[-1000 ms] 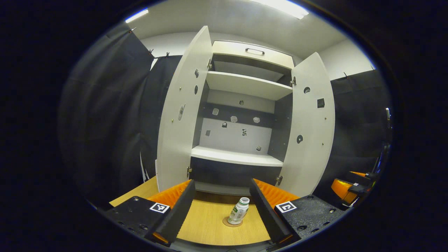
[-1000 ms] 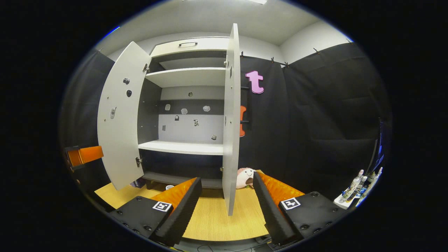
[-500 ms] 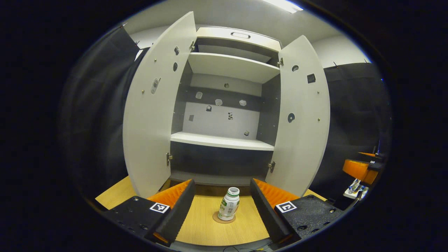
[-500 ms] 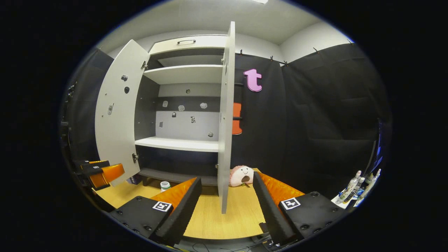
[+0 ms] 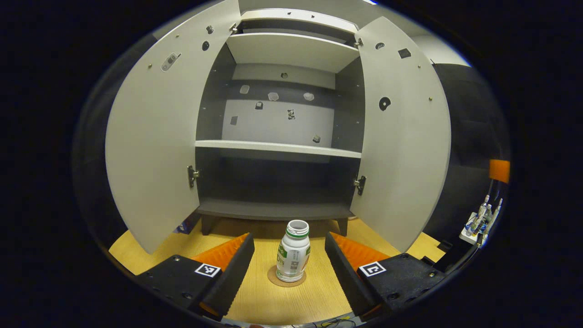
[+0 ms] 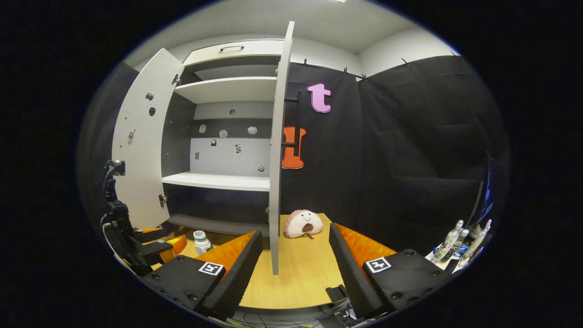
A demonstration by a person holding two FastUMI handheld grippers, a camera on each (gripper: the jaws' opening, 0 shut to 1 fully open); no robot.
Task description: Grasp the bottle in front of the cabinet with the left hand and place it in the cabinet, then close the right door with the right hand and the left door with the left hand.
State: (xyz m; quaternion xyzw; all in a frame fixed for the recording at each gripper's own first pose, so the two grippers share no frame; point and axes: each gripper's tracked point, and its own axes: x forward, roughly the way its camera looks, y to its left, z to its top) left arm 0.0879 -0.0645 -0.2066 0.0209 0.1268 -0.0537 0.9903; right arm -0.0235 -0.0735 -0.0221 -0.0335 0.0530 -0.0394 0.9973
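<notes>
Between left gripper (image 5: pixel 289 269) fingers, upright green-labelled bottle (image 5: pixel 294 250), writing illegible

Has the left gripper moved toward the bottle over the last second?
Yes. In the left gripper view the left gripper has come down and forward: the bottle on its coaster looms larger between the open fingers, and the cabinet is nearer.

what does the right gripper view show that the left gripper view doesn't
Right gripper view: a plush toy on the table beside the right door, and the left gripper seen from the side, near the bottle.

Left gripper view: the round coaster under the bottle, which stands ahead of the open left gripper, and the right door's inner face.

Both: the open cabinet, its shelves, the left door and the wooden table.
</notes>
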